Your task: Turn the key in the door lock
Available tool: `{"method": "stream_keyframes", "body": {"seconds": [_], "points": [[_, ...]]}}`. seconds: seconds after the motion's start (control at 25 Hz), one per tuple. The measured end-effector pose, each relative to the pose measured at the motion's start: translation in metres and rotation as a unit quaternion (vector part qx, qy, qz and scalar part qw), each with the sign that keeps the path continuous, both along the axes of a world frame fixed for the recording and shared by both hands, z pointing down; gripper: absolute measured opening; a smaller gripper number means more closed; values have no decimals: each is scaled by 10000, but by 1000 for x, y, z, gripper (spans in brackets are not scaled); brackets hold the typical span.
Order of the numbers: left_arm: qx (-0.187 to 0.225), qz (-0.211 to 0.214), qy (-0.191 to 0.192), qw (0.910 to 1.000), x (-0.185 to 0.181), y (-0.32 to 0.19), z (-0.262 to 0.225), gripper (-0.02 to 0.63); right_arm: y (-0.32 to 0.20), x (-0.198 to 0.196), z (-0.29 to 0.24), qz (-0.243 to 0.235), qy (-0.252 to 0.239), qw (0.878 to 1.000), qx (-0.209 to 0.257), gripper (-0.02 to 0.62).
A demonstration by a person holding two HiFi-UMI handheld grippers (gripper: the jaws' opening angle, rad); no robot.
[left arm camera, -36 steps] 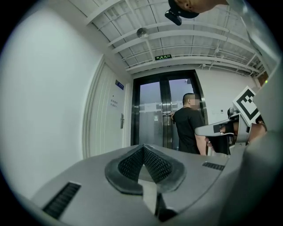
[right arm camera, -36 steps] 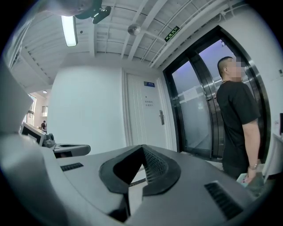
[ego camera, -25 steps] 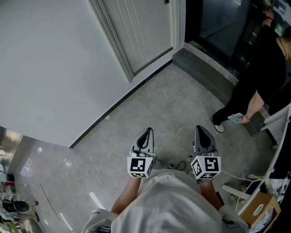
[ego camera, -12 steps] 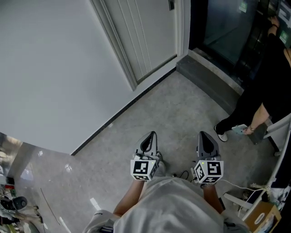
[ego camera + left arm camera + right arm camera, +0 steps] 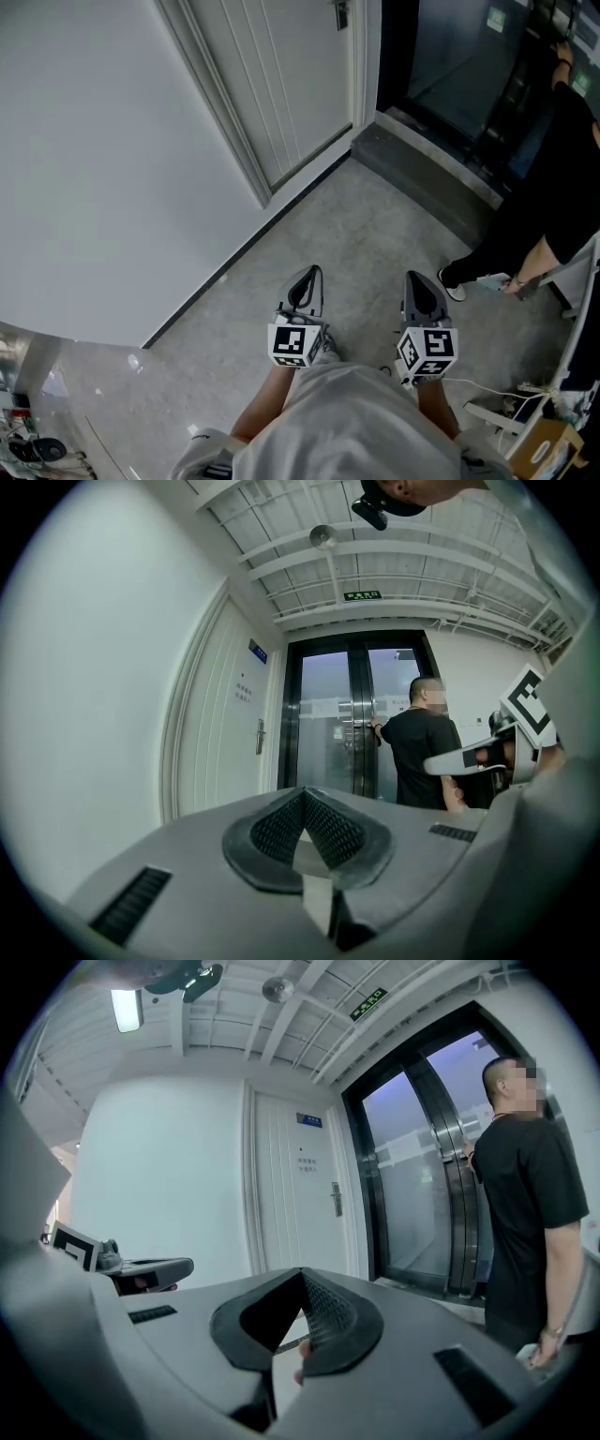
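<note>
The white door [image 5: 281, 84] stands ahead on the far side of the grey floor, its lock and handle [image 5: 342, 14] at the top edge of the head view. Both grippers are held level in front of my body, well short of it. My left gripper [image 5: 305, 286] is shut with nothing between its pads [image 5: 305, 822]. My right gripper [image 5: 419, 291] is shut too; a thin grey metal strip with a pinkish end, apparently the key [image 5: 292, 1346], shows between its pads. The door handle [image 5: 260, 735] [image 5: 336, 1199] is small and distant in both gripper views.
A white wall [image 5: 103, 159] runs along the left. To the right of the door is a dark glass double door [image 5: 459, 56] behind a raised sill [image 5: 422, 169], where a person in black [image 5: 553, 178] stands. A cardboard box and cables [image 5: 530, 431] lie at the lower right.
I have walked forward: the door and its sill have come closer and lower in the head view. Both grippers travelled along, still side by side and shut.
</note>
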State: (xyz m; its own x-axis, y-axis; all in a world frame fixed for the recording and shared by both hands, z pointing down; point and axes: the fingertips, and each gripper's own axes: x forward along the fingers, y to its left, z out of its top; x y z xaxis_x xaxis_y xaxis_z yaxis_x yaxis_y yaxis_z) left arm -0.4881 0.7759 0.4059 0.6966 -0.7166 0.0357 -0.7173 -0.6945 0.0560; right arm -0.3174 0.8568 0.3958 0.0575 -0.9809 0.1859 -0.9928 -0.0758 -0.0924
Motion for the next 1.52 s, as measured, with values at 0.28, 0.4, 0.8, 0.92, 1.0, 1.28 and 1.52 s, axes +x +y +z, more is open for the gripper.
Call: {"method": "stream_keyframes", "body": {"seconds": [0.28,0.4,0.8,0.92,1.0,1.28,1.52], "points": [[15,100,-13,9999,-17,-61,1,6,-52,1,1,524,-204,9983,137,2],[-38,120,-45,9999,-23,-78,3,6,-67,-3,-1,581,-175,9979,208,3],[-128,166,3,9998,-14,-116,11,6,-97,13,5,740,-216,9969,178,3],[-165,95,-9,9998,-9,-131,16,6,-113,25,12,783,-316,9963,137,3],[-182,29,-27,9998,-6,-146,19,6,-130,31,15,752,-353,9965,126,3],[-235,-103,-122,9996,21,-208,25,6,-199,60,21,594,-413,9974,69,3],[-198,-181,-142,9995,63,-258,17,6,-252,101,20,503,-493,9975,24,3]]}}
